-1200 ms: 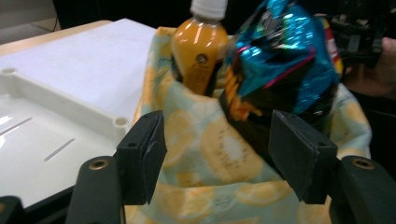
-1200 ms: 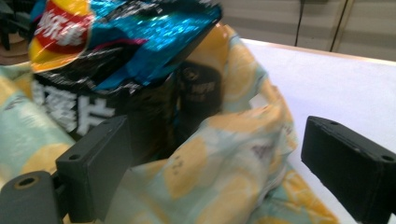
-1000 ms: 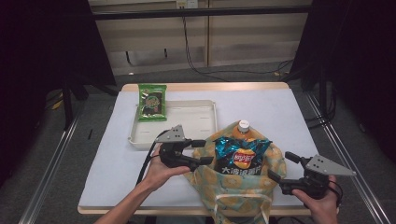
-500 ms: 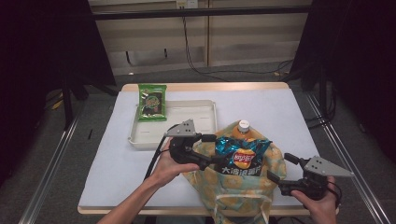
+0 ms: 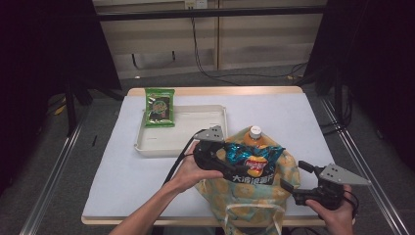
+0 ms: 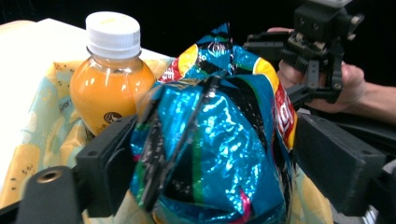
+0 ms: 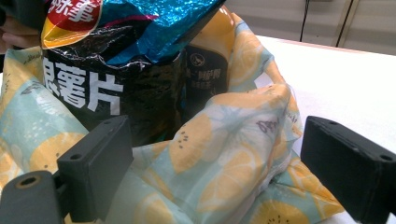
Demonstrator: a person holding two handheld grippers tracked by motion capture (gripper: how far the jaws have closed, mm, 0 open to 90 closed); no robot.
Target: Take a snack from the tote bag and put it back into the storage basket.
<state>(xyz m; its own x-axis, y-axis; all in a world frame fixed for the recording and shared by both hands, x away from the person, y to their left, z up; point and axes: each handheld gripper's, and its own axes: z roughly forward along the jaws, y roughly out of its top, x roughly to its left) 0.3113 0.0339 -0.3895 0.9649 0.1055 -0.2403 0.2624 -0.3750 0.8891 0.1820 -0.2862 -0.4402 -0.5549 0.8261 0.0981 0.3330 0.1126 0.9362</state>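
Unpacking underway: left gripper (image 6: 205, 154), jaws just opening, straddles chip bag (image 6: 215, 140) in tote (image 5: 274, 196); right gripper (image 7: 224, 163) stands spread at the tote's right rim. Next: re-grip, lift.

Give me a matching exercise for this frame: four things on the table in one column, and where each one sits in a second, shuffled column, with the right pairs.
Things:
1. chip bag
2. orange drink bottle
3. green snack packet
4. fabric bag

Places:
A. lying over the far left corner of the white tray
B. standing in the fabric bag behind the chip bag, white cap up
C. between the jaws of the left gripper
D. its rim in front of the right gripper

Pairs: 1-C, 2-B, 3-A, 4-D
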